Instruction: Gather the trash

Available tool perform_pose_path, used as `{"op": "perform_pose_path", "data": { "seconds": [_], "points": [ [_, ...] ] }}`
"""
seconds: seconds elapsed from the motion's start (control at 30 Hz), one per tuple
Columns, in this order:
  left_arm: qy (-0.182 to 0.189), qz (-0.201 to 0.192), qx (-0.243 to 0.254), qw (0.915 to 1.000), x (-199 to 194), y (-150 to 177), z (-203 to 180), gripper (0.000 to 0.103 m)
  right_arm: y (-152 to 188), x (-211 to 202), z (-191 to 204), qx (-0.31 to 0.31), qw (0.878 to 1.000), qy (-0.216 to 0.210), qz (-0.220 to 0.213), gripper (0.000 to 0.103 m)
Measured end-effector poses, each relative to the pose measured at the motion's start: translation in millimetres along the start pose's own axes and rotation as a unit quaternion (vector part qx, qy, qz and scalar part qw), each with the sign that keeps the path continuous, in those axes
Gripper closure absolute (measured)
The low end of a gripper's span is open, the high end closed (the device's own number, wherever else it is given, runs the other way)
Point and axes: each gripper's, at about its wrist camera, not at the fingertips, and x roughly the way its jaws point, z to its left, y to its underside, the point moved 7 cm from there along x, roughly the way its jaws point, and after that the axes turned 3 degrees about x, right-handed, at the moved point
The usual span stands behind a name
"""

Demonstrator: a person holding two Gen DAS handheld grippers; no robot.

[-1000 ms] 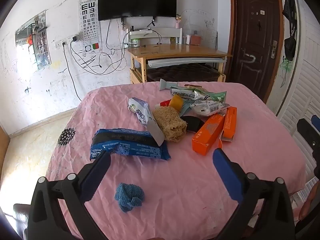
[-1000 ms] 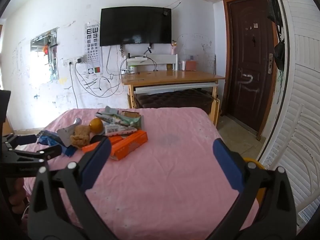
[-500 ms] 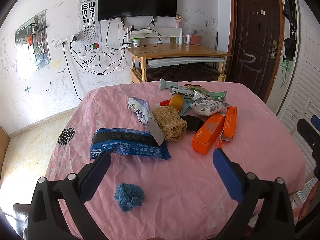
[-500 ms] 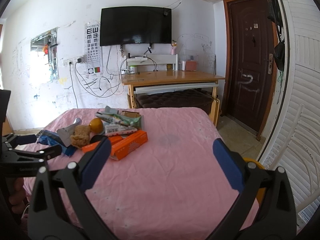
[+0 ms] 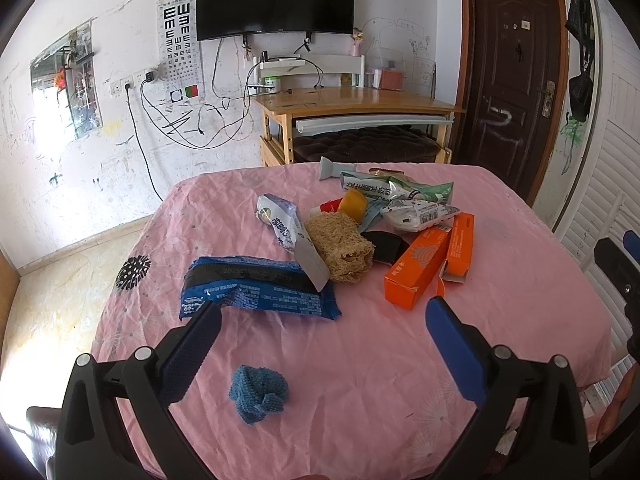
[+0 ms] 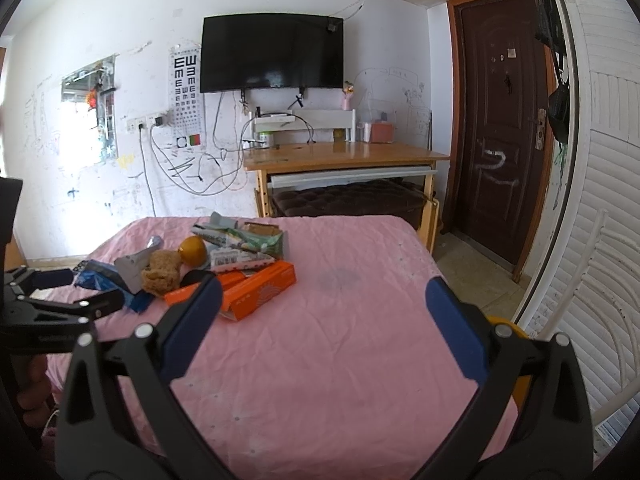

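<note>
progress: basically zero, nothing's been picked up yet
trash: whole pile sits mid-table on the pink tablecloth (image 5: 360, 360) — blue wrapper (image 5: 256, 292), orange boxes (image 5: 420, 266), loofah (image 5: 340, 246), blue crumpled wad (image 5: 258, 392) nearest
left gripper (image 5: 320, 344): jaws apart, empty, hovering over the wad
right gripper (image 6: 320, 324): jaws wide apart, empty too

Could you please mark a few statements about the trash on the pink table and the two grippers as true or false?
1. The left gripper is open and holds nothing. True.
2. The blue knitted cloth lies on top of the orange boxes. False: it lies alone on the pink tablecloth, nearer the camera than the pile.
3. The loofah sponge lies between the blue wrapper and the orange boxes. True.
4. The right gripper grips an orange box. False: it is open and empty.
5. The orange fruit sits in the pile. True.
</note>
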Motion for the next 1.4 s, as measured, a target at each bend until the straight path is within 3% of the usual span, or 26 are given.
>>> {"op": "perform_pose_path", "data": {
  "seconds": [1.4],
  "points": [
    [0.002, 0.004, -0.004, 1.0, -0.4, 1.2, 2.0, 0.006, 2.4, 0.6, -0.2, 0.001, 1.0, -0.002, 0.004, 0.006]
  ]
}}
